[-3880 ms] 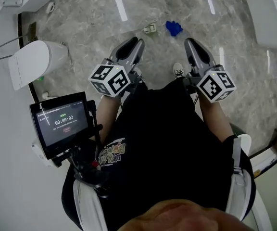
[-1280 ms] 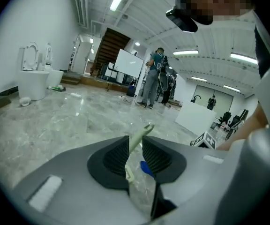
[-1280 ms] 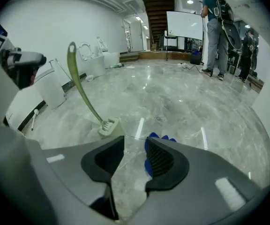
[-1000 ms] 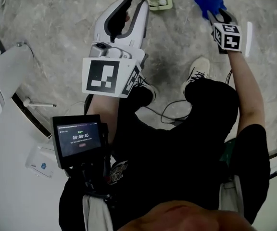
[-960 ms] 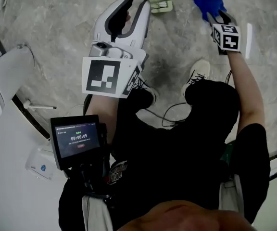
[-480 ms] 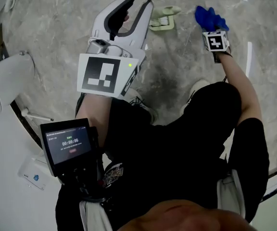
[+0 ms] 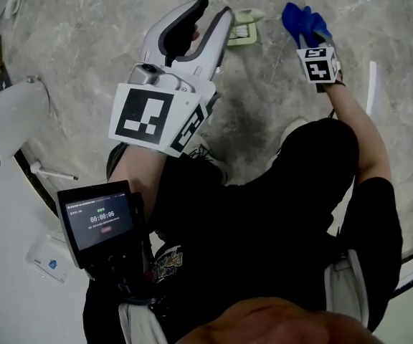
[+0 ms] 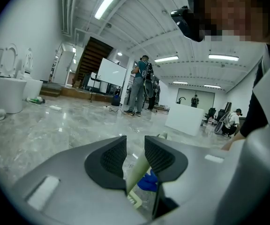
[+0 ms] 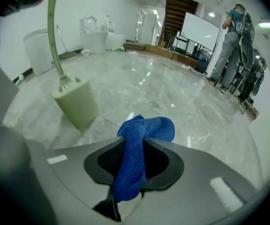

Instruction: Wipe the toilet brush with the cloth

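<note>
The blue cloth (image 7: 298, 18) is bunched between the pads of my right gripper (image 7: 308, 39), whose jaws are closing on it; in the right gripper view the cloth (image 9: 146, 128) drapes over the pinched jaws of the gripper (image 9: 134, 150). The pale green toilet brush stands in its holder (image 7: 244, 29) on the floor, just left of the cloth; holder (image 9: 76, 104) and thin handle (image 9: 54, 41) show clearly. My left gripper (image 7: 214, 9) hovers open and empty, short of the holder. Between the jaws of the left gripper (image 8: 135, 146) I see the brush (image 8: 137, 172) and cloth (image 8: 149, 182) beyond.
A white toilet (image 7: 2, 117) stands at the left by the wall. A small screen (image 7: 97, 217) is mounted at the person's chest. The floor is grey marble. People (image 8: 139, 86) and a white box (image 8: 186, 121) are far across the hall.
The right gripper's jaws have closed onto the blue cloth and shifted slightly left with it. The left gripper has stayed in about the same place.
</note>
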`<state>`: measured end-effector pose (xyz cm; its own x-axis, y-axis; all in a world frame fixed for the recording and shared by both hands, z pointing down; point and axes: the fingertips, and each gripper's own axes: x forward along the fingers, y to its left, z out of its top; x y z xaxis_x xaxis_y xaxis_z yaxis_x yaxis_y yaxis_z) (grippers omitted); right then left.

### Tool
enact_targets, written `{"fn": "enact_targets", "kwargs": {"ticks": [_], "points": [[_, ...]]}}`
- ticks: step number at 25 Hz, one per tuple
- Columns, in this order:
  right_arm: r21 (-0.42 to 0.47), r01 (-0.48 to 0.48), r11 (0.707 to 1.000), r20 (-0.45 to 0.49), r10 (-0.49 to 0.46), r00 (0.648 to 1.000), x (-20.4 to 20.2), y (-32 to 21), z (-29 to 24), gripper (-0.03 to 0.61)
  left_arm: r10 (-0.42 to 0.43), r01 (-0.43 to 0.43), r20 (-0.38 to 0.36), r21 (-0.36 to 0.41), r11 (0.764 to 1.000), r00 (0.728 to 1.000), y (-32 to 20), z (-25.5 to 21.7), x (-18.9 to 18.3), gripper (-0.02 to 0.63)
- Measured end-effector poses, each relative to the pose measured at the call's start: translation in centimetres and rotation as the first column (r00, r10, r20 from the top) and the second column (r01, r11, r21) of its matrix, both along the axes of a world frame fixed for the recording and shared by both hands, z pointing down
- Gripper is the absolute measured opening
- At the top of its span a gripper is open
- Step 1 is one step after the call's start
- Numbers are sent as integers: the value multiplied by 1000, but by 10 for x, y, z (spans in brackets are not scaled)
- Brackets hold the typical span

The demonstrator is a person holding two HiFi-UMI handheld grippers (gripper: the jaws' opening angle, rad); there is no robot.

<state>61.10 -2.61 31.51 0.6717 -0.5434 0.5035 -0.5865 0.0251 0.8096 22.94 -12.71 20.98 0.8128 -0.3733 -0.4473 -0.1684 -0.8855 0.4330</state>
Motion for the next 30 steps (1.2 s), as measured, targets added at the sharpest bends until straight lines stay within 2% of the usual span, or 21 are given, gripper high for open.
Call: {"fn": "enact_targets", "kwargs": {"ticks": [3,6,12,15,19,25,30], "points": [[32,123,992,111,-126,986,-53,-22,-4,98,-15,15,22,14,1000,1000,-4,4,1,121],[35,175,984,236,-178,955,-80,-33,8,98,-15,15,28,-1,1000,1000,-7,7,3,121],[-9,122,993,467,-104,878,-92,-41,48,97,-3,2,30,3,1000,1000,-6,12,9,121],[-44,127,991,506,-87,858,-96,-44,60,97,15,-14,21,-12,1000,1000,-6,14,12,121],[-15,154,988,559,-119,821,-112,-51,51,97,19,-18,20,-13,1000,1000,-6,14,13,121],[89,218,972,668,-221,710,-158,-67,17,95,17,-17,25,-12,1000,1000,-8,15,12,121],[239,275,931,739,-358,571,-203,-75,-35,95,26,-25,27,-16,1000,999,-7,16,13,120]]}}
